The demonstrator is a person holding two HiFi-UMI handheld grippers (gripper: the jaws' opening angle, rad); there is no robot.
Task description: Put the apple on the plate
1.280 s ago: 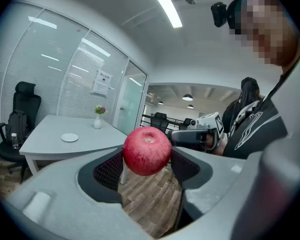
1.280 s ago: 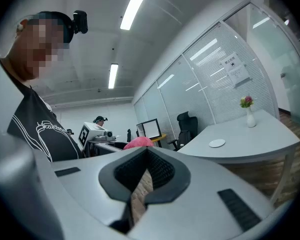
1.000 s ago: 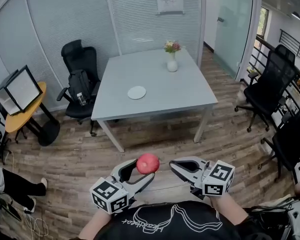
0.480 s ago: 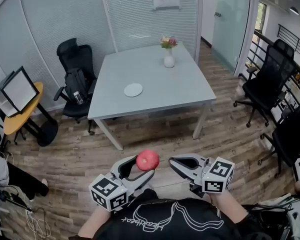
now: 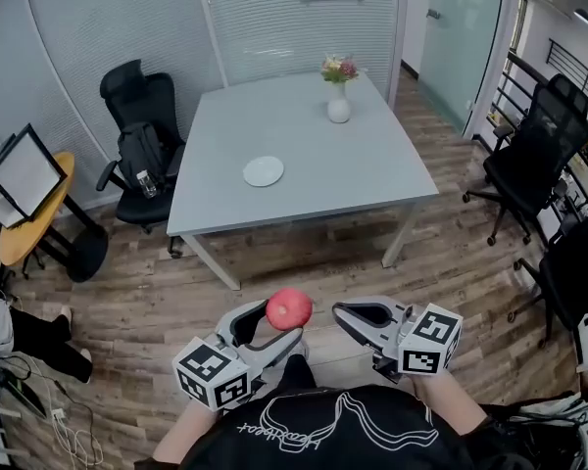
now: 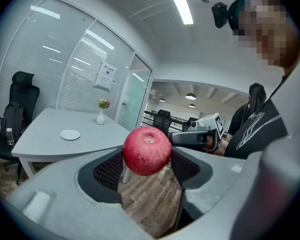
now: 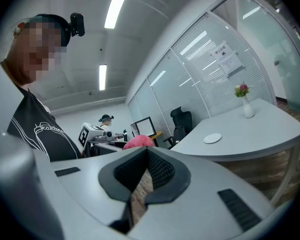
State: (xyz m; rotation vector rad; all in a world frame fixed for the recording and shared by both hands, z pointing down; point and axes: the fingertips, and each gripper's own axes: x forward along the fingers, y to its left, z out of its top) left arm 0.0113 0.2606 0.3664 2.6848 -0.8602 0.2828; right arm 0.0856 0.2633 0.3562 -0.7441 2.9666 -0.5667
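My left gripper [image 5: 284, 317] is shut on a red apple [image 5: 289, 308], held low in front of my body above the wooden floor. The left gripper view has the apple [image 6: 146, 150] pinched between the two dark pads [image 6: 111, 170]. The small white plate [image 5: 263, 171] lies on the grey table [image 5: 372, 164], well ahead of both grippers and a little left of the table's middle. My right gripper [image 5: 341, 313] hovers beside the apple, to its right, shut with nothing in it. The right gripper view also catches the plate [image 7: 212, 138] and the apple [image 7: 138, 142].
A white vase with flowers [image 5: 339, 106] stands near the table's far edge. Black office chairs sit to the left [image 5: 137, 135] and right [image 5: 529, 155] of the table. A round yellow side table with a monitor [image 5: 24, 189] is at far left. Glass walls close the back.
The head view has shifted slightly and the table sits a touch closer. The apple stays held in the left gripper; both grippers hold about the same pose.
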